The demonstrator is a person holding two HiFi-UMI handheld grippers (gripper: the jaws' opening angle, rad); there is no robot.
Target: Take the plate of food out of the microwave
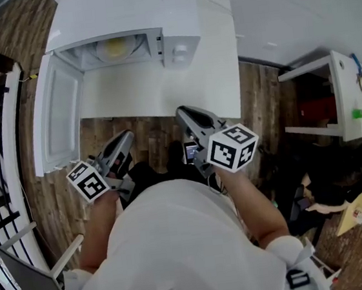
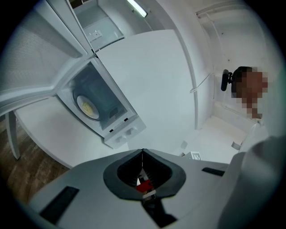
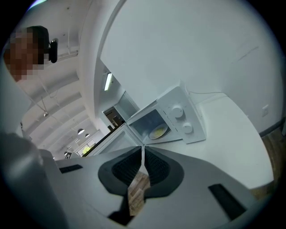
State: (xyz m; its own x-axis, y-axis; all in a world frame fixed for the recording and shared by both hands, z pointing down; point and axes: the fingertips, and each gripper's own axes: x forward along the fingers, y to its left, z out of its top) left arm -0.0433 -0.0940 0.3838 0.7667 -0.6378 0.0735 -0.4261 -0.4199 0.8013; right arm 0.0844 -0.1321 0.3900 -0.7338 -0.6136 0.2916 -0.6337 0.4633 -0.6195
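Plate of food: pale round plate with a yellow serving [image 1: 113,48], lying inside the cavity of the microwave, not yet taken out.
Microwave: white box microwave oven [image 1: 179,47] at the far side of the white worktop [image 1: 162,91], mouth facing the person, two dials on its right.
Door: white microwave door [image 1: 57,116], swung fully open on the left and reaching past the near edge of the worktop.
Left claw: grey two-jaw left claw [image 1: 127,135], jaws pressed together, nothing between them; it is held over the brown wood-plank floor [image 1: 154,137], short of the worktop.
Right claw: grey two-jaw right claw [image 1: 180,112], jaws likewise pressed together and empty; its tip is about at the near edge of the worktop.
Bearing of plate: straight ahead of both claws across the bare worktop, well apart from each.
Nearer claw: judged the left, which lines up with the cavity; the right sits off toward the dial side.
Long axis: none, since the plate is round; the approach is fixed by the cavity mouth.
Requirement for next move: judged that the jaws must spread before entering, with the left claw keeping clear of the open door.
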